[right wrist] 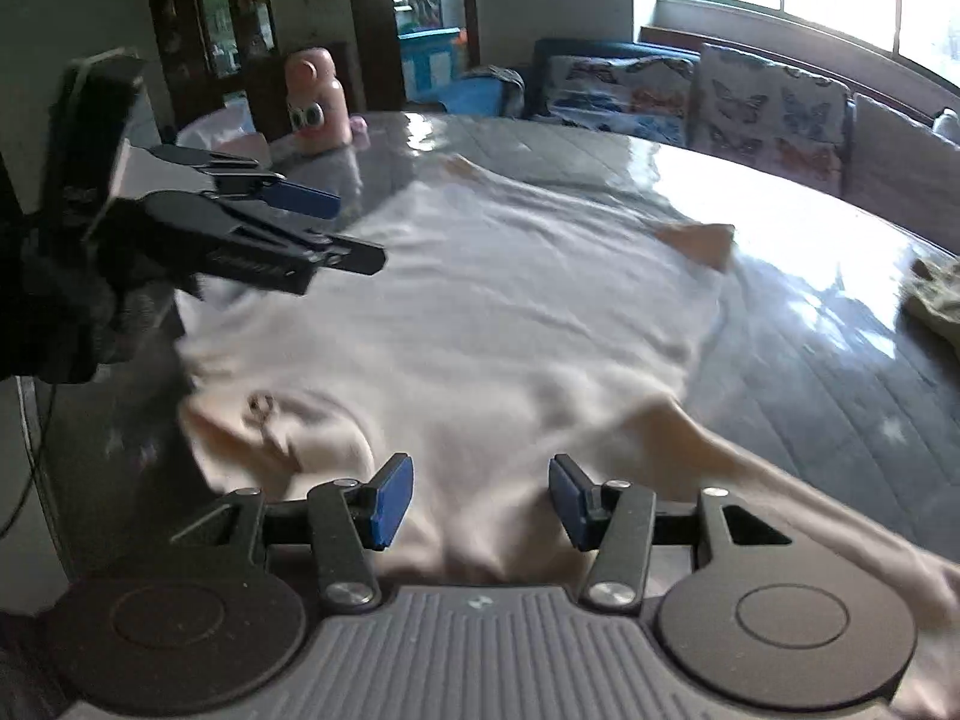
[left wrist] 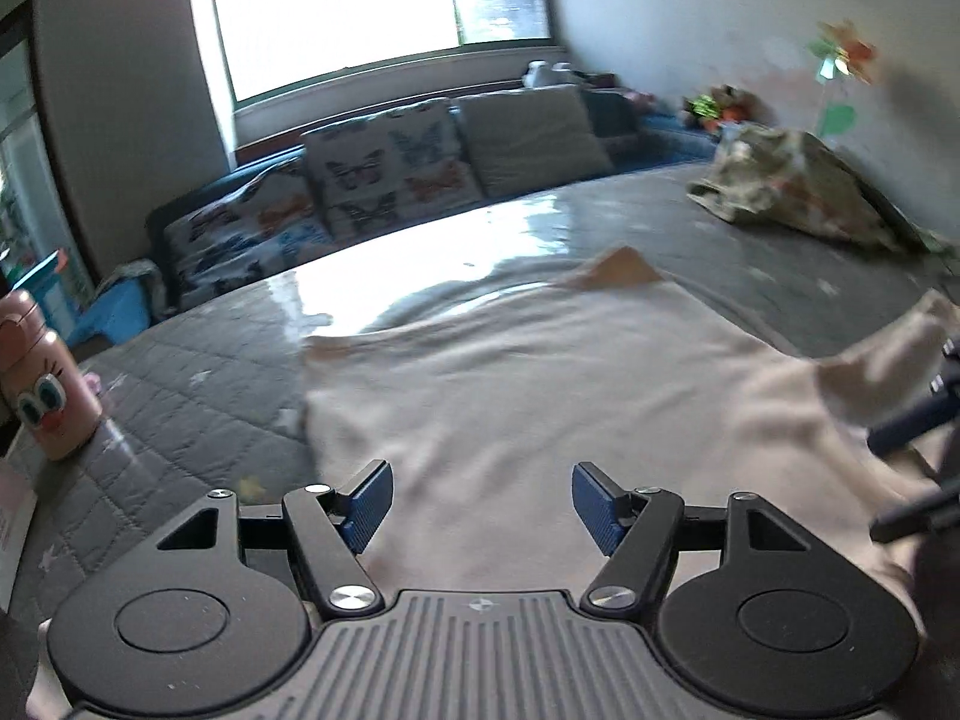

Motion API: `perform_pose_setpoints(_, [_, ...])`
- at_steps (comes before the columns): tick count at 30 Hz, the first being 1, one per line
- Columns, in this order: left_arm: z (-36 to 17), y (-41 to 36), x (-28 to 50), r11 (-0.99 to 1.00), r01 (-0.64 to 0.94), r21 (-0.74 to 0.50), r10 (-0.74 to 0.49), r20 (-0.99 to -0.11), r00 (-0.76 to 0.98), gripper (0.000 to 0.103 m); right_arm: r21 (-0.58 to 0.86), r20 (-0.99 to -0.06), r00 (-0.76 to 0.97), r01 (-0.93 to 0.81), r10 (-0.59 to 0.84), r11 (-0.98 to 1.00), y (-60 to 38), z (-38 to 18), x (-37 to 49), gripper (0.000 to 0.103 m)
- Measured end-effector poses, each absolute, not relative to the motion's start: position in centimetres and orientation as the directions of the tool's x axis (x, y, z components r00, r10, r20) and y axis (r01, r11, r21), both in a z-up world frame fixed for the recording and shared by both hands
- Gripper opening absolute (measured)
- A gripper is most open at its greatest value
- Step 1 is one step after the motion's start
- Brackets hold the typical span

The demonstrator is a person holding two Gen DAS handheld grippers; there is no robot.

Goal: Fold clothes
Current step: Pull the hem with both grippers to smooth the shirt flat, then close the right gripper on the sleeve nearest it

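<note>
Both sets of jaws hang apart and empty above the cream shirt (left wrist: 540, 396), left gripper (left wrist: 482, 504) and right gripper (right wrist: 480, 501) alike, so a shallow bite could bunch the fabric between them.

You have a pale cream garment (right wrist: 468, 324) spread mostly flat but rumpled across the middle of the frame on the grey quilted surface, one far corner turned up tan, a sleeve trailing to the lower right. A camouflage-patterned garment (left wrist: 798, 192) lies crumpled at upper right.
</note>
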State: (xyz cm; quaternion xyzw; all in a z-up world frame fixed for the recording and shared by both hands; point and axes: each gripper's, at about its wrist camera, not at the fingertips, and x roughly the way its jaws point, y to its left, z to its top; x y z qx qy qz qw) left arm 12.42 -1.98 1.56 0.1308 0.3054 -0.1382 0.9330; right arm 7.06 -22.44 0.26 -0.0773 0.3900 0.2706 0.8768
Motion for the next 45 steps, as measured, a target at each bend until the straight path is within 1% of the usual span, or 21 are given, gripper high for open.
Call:
perform_pose_setpoints(3, [1.3,-3.8,11.7,0.918,0.367,0.153,-0.204,-0.612,0.764,0.069,0.099,-0.727,0.551,-0.508,0.411,0.856,-23.7,0.2,6.2,0.051])
perform_pose_setpoints(7, [1.0,-6.0,10.7,0.903,0.405,0.145,-0.241,-0.610,0.755,0.069,0.139,-0.701,0.580,-0.460,0.415,0.877,-25.5,0.7,4.9,0.051])
perform_pose_setpoints(10, [0.8,-7.7,10.0,0.888,0.437,0.142,-0.271,-0.605,0.748,0.070,0.150,-0.680,0.624,-0.395,0.385,0.906,-27.4,1.2,4.0,0.051])
perform_pose_setpoints(13, [0.6,-9.2,9.1,0.871,0.467,0.154,-0.294,-0.598,0.745,0.070,0.128,-0.666,0.682,-0.293,0.301,0.948,-29.8,1.6,3.1,0.051])
perform_pose_setpoints(17, [0.3,-10.4,8.1,0.853,0.499,0.150,-0.323,-0.599,0.733,0.072,0.089,-0.659,0.738,-0.109,0.141,0.990,-33.6,1.2,2.4,0.051])
perform_pose_setpoints(22, [-0.3,-11.2,7.4,0.836,0.526,0.159,-0.338,-0.605,0.721,0.072,0.078,-0.655,0.754,0.130,-0.048,0.988,-38.4,0.3,2.0,0.051])
perform_pose_setpoints(26, [-0.7,-11.4,7.2,0.830,0.534,0.162,-0.338,-0.616,0.712,0.072,0.115,-0.662,0.745,0.205,-0.079,0.972,-40.8,-0.5,2.4,0.048])
perform_pose_setpoints(27, [-0.8,-11.4,7.2,0.830,0.534,0.161,-0.337,-0.618,0.710,0.072,0.123,-0.665,0.742,0.215,-0.080,0.969,-41.1,-0.8,2.6,0.044])
perform_pose_setpoints(30, [-1.0,-11.4,7.1,0.830,0.534,0.161,-0.335,-0.622,0.708,0.073,0.120,-0.677,0.731,0.226,-0.086,0.967,-41.3,-1.5,3.2,0.039])
perform_pose_setpoints(31, [-1.0,-11.3,7.0,0.830,0.534,0.161,-0.335,-0.622,0.708,0.073,0.108,-0.675,0.732,0.226,-0.096,0.968,-41.1,-1.6,3.5,0.035])
perform_pose_setpoints(32, [-1.0,-11.3,7.0,0.831,0.533,0.160,-0.335,-0.622,0.708,0.073,0.092,-0.671,0.734,0.225,-0.107,0.970,-40.9,-1.7,3.7,0.022])
perform_pose_setpoints(33, [-1.0,-11.3,7.1,0.830,0.534,0.159,-0.335,-0.623,0.707,0.073,0.081,-0.669,0.734,0.228,-0.116,0.970,-40.8,-1.7,3.9,0.012])
perform_pose_setpoints(36, [-1.0,-11.4,7.0,0.824,0.542,0.163,-0.340,-0.624,0.704,0.073,0.055,-0.656,0.743,0.222,-0.133,0.973,-40.8,-1.4,4.4,0.008])
perform_pose_setpoints(40, [-1.1,-11.6,6.8,0.811,0.558,0.176,-0.348,-0.621,0.702,0.074,-0.020,-0.598,0.783,0.197,-0.169,0.980,-40.5,0.3,5.4,0.008])
perform_pose_setpoints(43, [-1.2,-11.7,6.6,0.801,0.566,0.194,-0.348,-0.618,0.705,0.074,-0.078,-0.550,0.814,0.173,-0.187,0.982,-40.2,1.8,6.9,0.005])
perform_pose_setpoints(45, [-1.2,-11.8,6.6,0.801,0.565,0.195,-0.347,-0.619,0.705,0.075,-0.082,-0.554,0.811,0.172,-0.189,0.982,-40.3,1.8,8.1,0.005])
